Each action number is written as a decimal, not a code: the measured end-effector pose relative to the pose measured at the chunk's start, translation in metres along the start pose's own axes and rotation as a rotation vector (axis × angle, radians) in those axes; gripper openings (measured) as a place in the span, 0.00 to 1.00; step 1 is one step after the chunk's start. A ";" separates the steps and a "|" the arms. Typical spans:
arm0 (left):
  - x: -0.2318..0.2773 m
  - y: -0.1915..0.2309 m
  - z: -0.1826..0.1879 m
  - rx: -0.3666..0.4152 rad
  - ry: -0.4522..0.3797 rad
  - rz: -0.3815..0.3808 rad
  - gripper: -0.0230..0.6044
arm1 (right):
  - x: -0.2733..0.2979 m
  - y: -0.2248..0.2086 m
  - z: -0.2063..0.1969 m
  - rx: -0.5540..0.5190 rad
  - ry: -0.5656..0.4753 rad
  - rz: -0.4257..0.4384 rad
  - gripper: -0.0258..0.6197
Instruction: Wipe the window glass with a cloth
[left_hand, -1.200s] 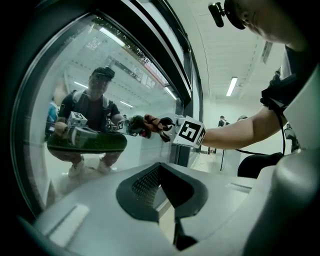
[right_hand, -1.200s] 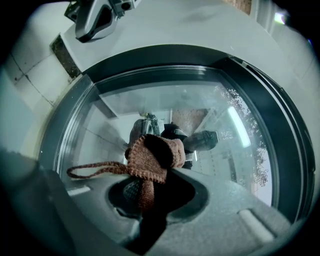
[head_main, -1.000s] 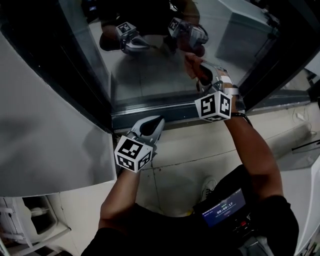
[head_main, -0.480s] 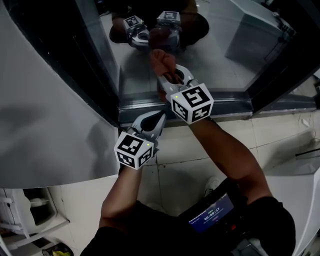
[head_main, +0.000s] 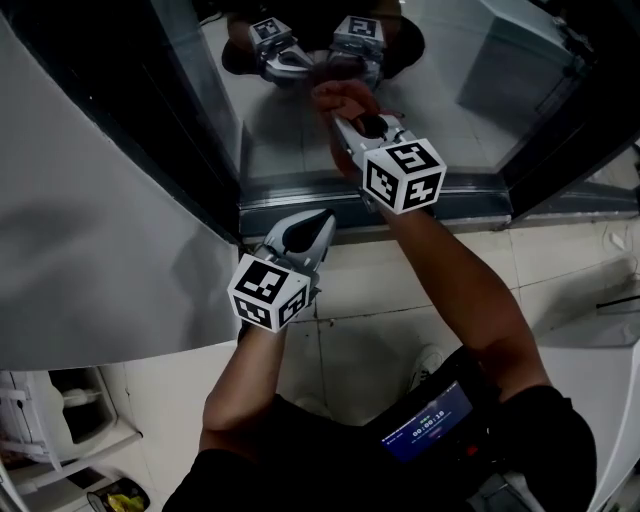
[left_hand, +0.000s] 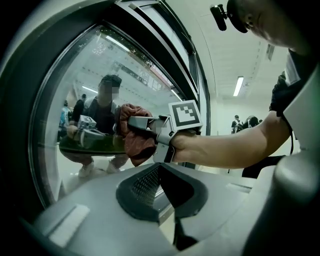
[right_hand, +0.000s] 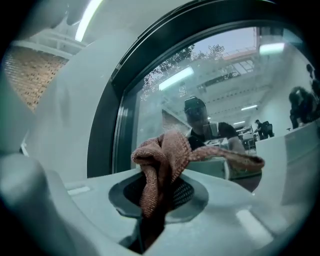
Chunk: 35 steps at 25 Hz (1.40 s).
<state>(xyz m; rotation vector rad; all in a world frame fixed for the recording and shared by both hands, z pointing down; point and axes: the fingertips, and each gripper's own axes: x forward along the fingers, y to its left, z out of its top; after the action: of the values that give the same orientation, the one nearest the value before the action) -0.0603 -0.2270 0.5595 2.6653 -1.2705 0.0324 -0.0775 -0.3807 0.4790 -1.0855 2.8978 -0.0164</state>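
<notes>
Window glass (head_main: 290, 120) is mid-wipe, the reddish cloth (right_hand: 162, 160) pinched in the right gripper (head_main: 352, 118) against its lower left, the left gripper (head_main: 322, 220) idle, jaws together, empty; next, probably a steady sideways sweep

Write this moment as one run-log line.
right claw: shut on cloth | cloth: pressed on window glass | left claw: shut, empty

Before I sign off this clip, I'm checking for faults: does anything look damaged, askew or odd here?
Nothing stands out. The cloth is bunched in the right gripper, shut on it, against the window glass, which shows no visible crack. The left gripper is shut and empty, near the sill.
</notes>
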 end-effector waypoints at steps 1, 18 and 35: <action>0.003 -0.002 0.000 0.001 0.001 -0.007 0.06 | -0.003 -0.004 0.000 -0.009 0.005 -0.006 0.11; 0.021 -0.025 -0.016 0.013 0.044 -0.059 0.06 | -0.070 -0.082 0.006 -0.089 -0.016 -0.112 0.11; 0.045 -0.033 -0.022 0.014 0.056 -0.090 0.06 | -0.120 -0.146 0.006 -0.078 -0.033 -0.214 0.11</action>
<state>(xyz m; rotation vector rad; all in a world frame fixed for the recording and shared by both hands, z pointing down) -0.0054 -0.2371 0.5805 2.7105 -1.1363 0.1028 0.1091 -0.4121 0.4818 -1.3895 2.7607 0.1065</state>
